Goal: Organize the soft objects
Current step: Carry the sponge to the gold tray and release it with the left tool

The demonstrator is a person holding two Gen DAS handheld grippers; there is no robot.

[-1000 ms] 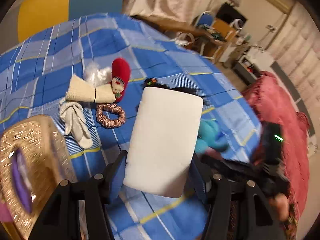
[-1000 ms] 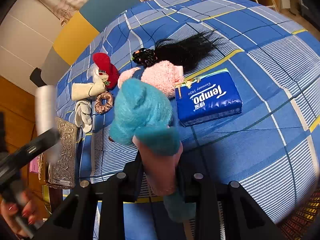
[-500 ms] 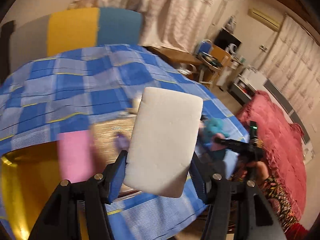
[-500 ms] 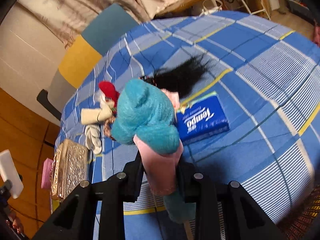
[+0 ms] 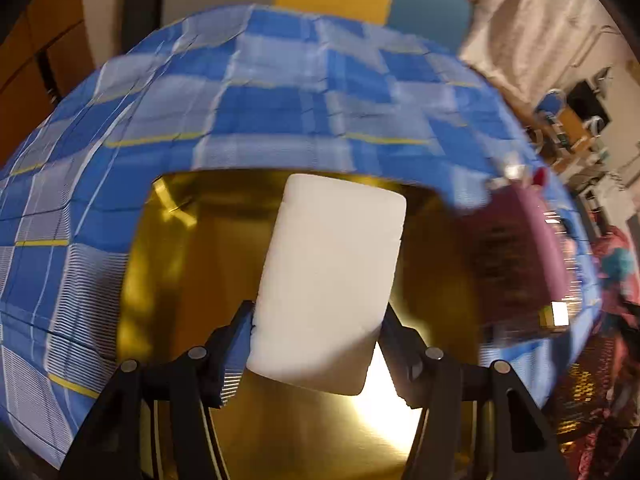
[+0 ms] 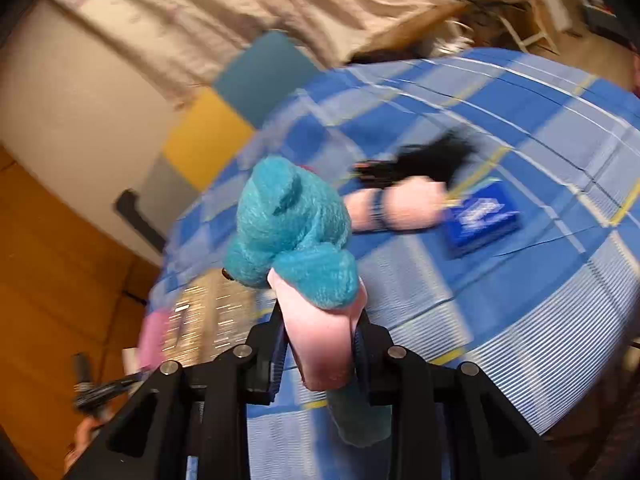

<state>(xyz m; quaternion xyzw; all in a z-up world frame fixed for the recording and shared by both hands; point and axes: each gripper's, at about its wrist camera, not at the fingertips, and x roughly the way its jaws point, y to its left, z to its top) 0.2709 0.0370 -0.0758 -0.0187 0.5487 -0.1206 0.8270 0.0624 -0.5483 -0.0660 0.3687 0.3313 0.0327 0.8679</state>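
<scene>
White foam-like block [image 5: 328,280] sits clamped between the two fingers of the left gripper [image 5: 316,328]; the jaws stand fairly wide, and both pads press against the block's lower sides. The block is held in the air over the open gold-coloured box [image 5: 168,280], whose shiny interior fills the view below and behind it. The box's lid [image 5: 516,264], with a purple lining, stands tilted up at the right. The box rests on the blue checked bedspread [image 5: 280,92].

The right gripper [image 6: 318,344] has its jaws drawn close and is clamped on the pink lower part of a teal plush toy [image 6: 288,224]. The toy's teal head rises above the fingers, and it is held clear of the bedspread [image 6: 520,288].

On the bedspread beyond the toy lie a pink fluffy item [image 6: 404,204], a black hairpiece [image 6: 432,156] just behind it, and a blue tissue pack [image 6: 480,220] just beside the pink item. The ornate box lid [image 6: 208,320] appears blurred at lower left of the right wrist view.
</scene>
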